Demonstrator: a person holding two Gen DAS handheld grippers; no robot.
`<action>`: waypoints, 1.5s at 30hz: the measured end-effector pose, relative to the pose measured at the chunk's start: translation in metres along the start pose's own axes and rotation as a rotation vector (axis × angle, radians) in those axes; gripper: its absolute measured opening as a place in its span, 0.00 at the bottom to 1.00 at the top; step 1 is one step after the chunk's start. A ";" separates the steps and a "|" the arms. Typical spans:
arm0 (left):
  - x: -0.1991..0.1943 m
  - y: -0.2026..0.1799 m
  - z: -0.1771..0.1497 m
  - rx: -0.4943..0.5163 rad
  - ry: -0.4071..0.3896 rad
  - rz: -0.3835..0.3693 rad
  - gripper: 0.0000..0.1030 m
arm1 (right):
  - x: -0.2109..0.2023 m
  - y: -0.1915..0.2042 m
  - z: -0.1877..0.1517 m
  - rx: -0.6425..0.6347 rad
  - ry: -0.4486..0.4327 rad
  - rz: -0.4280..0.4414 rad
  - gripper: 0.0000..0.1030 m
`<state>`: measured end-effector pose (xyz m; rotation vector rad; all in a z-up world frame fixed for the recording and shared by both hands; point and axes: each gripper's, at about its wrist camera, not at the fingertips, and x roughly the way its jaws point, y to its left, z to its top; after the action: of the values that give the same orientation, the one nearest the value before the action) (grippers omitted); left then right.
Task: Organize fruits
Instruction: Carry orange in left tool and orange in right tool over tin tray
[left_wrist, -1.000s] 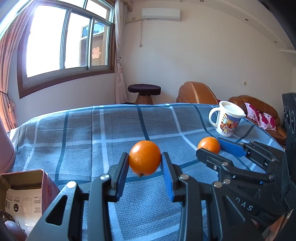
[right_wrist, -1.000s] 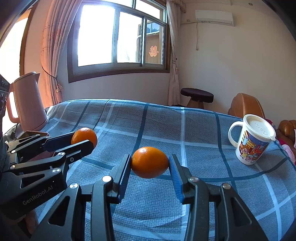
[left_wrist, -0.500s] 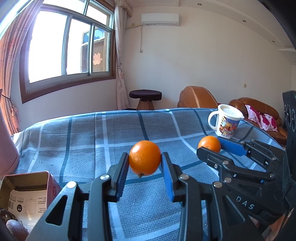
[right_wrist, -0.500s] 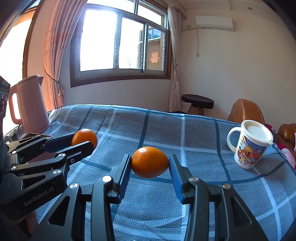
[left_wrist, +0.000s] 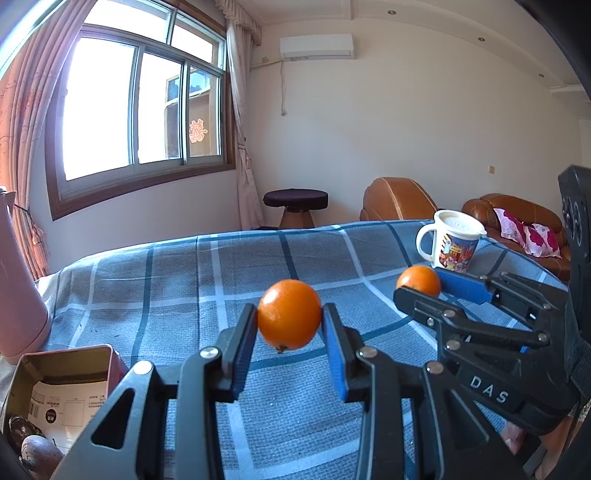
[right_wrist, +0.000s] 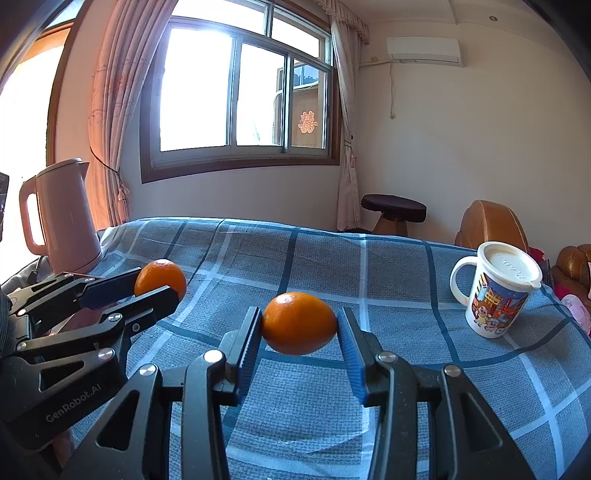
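With my left gripper (left_wrist: 289, 345) clamped on one orange (left_wrist: 289, 319) and my right gripper (right_wrist: 300, 345) clamped on another orange (right_wrist: 299, 323), both above the checked cloth (right_wrist: 369, 266), I would keep both grips steady and lower gently toward the open tin (left_wrist: 64, 363).

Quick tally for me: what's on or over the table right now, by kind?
Oranges: 2, one in the left gripper, one in the right gripper
Mugs: 1
Kettles: 1
Open boxes: 1
Total: 5
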<state>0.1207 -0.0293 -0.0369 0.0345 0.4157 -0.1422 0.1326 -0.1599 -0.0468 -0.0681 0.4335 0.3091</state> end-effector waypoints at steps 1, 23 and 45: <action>-0.001 0.000 0.000 -0.002 0.000 -0.002 0.36 | -0.001 0.000 0.000 0.002 -0.003 0.001 0.43; -0.034 -0.001 -0.015 0.017 -0.003 0.002 0.36 | -0.027 0.020 -0.002 -0.060 -0.082 0.023 0.43; -0.073 0.022 -0.029 -0.011 -0.023 0.021 0.36 | -0.035 0.060 -0.013 -0.103 -0.016 0.117 0.43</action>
<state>0.0462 0.0042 -0.0340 0.0261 0.3934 -0.1192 0.0788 -0.1146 -0.0440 -0.1406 0.4061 0.4469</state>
